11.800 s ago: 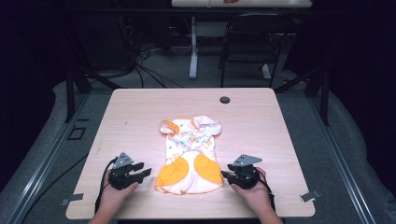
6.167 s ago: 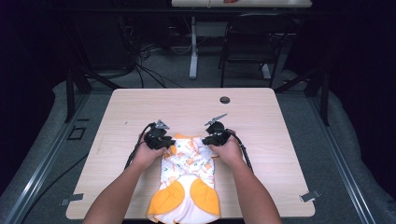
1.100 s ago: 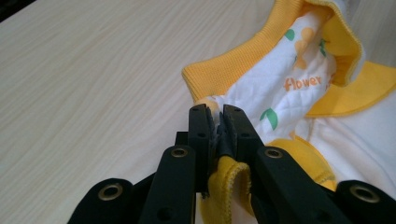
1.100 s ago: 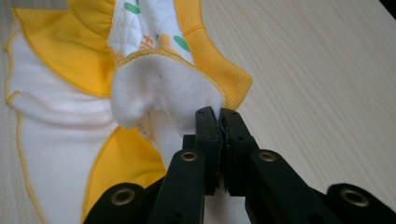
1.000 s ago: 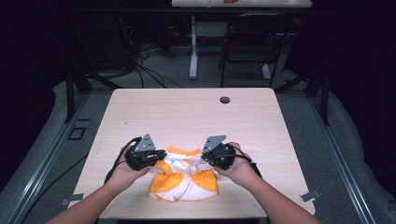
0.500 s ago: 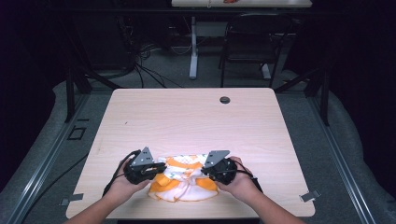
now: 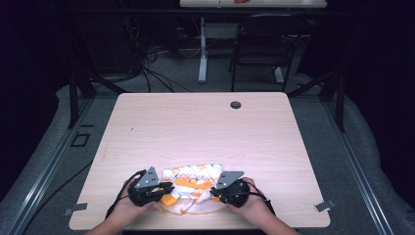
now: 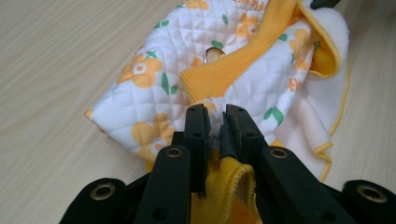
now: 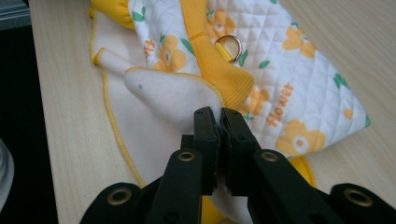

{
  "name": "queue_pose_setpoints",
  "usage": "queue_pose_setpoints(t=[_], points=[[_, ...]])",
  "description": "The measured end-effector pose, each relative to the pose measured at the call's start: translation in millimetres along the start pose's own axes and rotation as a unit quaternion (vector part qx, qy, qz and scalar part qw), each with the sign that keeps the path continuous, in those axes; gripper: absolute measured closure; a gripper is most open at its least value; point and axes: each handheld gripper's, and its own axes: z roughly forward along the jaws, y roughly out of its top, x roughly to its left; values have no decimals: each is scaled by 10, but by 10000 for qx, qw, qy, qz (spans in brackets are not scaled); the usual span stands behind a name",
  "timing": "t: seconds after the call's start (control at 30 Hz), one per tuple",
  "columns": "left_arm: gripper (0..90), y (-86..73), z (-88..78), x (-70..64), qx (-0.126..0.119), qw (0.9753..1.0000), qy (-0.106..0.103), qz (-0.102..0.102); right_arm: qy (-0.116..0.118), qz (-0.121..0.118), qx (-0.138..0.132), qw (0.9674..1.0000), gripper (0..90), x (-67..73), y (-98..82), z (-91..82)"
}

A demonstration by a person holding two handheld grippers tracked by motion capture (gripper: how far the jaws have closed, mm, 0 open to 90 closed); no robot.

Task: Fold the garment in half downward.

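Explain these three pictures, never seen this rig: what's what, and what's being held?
There is no robot here. A person sits at a pale wooden table and holds a black two-jaw tool in each hand: the left tool and the right tool. The high view comes from a fixed camera above the table. The other two pictures come from small cameras that ride on each tool and look along its jaws.

On the table, near the person's edge, lies a small quilted white garment with orange flowers and orange ribbed trim, folded over, with a metal ring on it. Each tool is shut on a bit of this garment's fabric. Farther back is a small dark round cap set in the tabletop.
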Motion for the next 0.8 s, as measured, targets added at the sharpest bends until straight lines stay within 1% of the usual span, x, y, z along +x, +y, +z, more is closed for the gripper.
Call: queue_pose_setpoints(t=[0.03,0.07,0.13,0.17,0.2,0.23,0.27,0.3,0.33,0.37,0.4,0.43,0.47,0.5,0.53,0.57,0.6,0.63,0.67,0.7,0.73,0.77,0.8], points=[[753,5,-20,-2,-21,10000,-31,-50,26,45,-48,10000,818,8,-11,-18],[753,13,-31,1,-68,9999,-40,-82,26,45,-48,10000,818,8,-11,-18],[736,59,-87,17,-142,9996,-100,-206,27,116,-127,9998,786,1,0,-54],[715,78,-108,26,-168,9995,-109,-236,77,250,-265,9993,763,-17,31,-118],[715,105,-135,35,-217,9992,-122,-300,77,250,-265,9993,763,-17,31,-118],[712,135,-165,53,-272,9991,-114,-303,73,284,-342,9990,760,-26,51,-155],[695,163,-191,71,-333,9987,-110,-369,84,357,-494,9981,757,-52,95,-220],[694,214,-240,113,-444,9977,-98,-504,93,393,-569,9976,760,-71,116,-249],[697,214,-240,113,-444,9977,-98,-504,65,426,-612,9972,768,-90,135,-273],[721,252,-259,163,-440,9970,3,-634,35,456,-637,9969,784,-112,151,-284],[760,252,-259,163,-440,9970,3,-634,35,456,-637,9969,784,-112,151,-284],[811,264,-245,188,-381,9967,46,-717,-60,508,-605,9969,829,-160,173,-264],[811,271,-217,208,-299,9965,93,-769,-60,508,-605,9969,829,-160,173,-264],[844,274,-182,223,-201,9967,102,-781,-101,544,-562,9969,843,-186,176,-233],[892,273,-124,227,-88,9968,112,-786,-114,645,-388,9971,869,-243,170,-137],[892,271,-91,226,-22,9968,92,-789,-114,645,-388,9971,869,-243,170,-137],[894,267,-38,219,70,9969,51,-785,-115,690,-333,9970,873,-252,164,-101],[896,264,-5,211,136,9969,8,-773,-58,687,-144,9975,875,-258,150,-11],[896,260,16,203,173,9969,-7,-771,-34,709,-135,9974,876,-252,143,17],[896,255,40,194,201,9967,-35,-785,-34,709,-135,9974,876,-252,143,17],[897,251,53,185,215,9968,-55,-766,30,710,-55,9975,875,-247,136,44],[897,252,53,175,230,9968,-96,-757,74,716,-29,9974,876,-236,127,68],[897,253,47,162,196,9970,-99,-745,156,700,-20,9974,878,-203,115,82]])
